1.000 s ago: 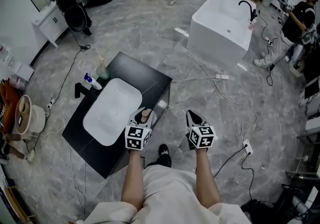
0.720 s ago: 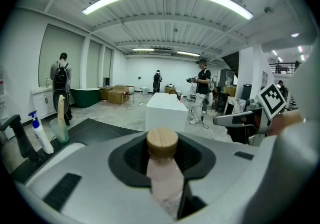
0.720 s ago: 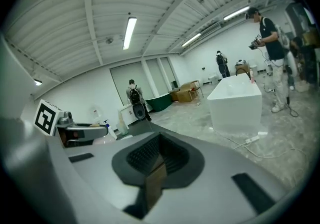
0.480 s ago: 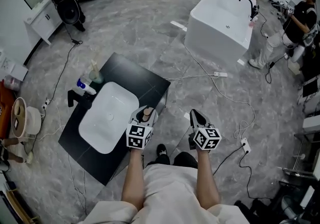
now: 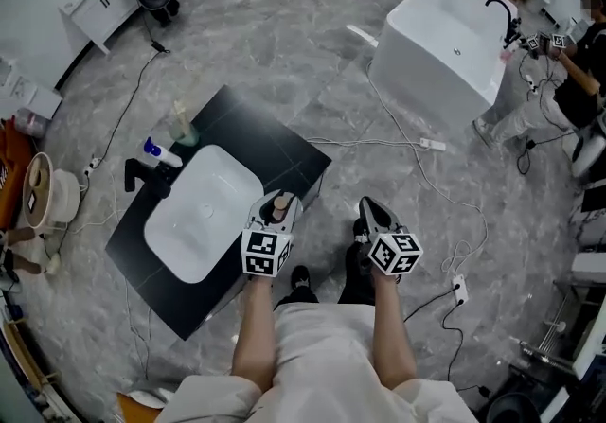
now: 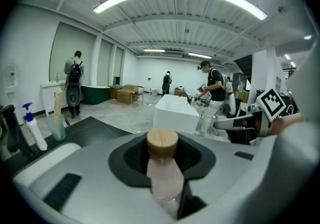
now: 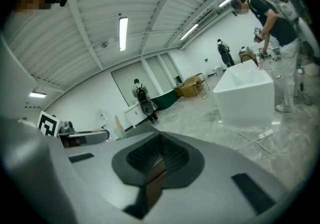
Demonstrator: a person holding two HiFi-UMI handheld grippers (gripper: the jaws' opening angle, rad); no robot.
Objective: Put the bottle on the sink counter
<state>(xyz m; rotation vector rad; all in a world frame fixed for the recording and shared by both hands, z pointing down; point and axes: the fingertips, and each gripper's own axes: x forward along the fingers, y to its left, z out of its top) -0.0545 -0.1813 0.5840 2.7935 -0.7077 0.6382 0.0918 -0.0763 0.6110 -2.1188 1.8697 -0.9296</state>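
Gripping a pink, wooden-capped bottle upright in the left gripper, at the near edge of the black sink counter, just beside the white basin. Holding the right gripper closed and empty, off the counter over the grey floor. Behind the basin, a spray bottle

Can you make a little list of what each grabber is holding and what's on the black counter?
left gripper: shut on the pink bottle, which has a wooden cap
right gripper: shut, holding nothing
sink counter: black, with a white basin
on the counter: black tap, spray bottle with blue top
bottle placed: not yet, held in the jaws
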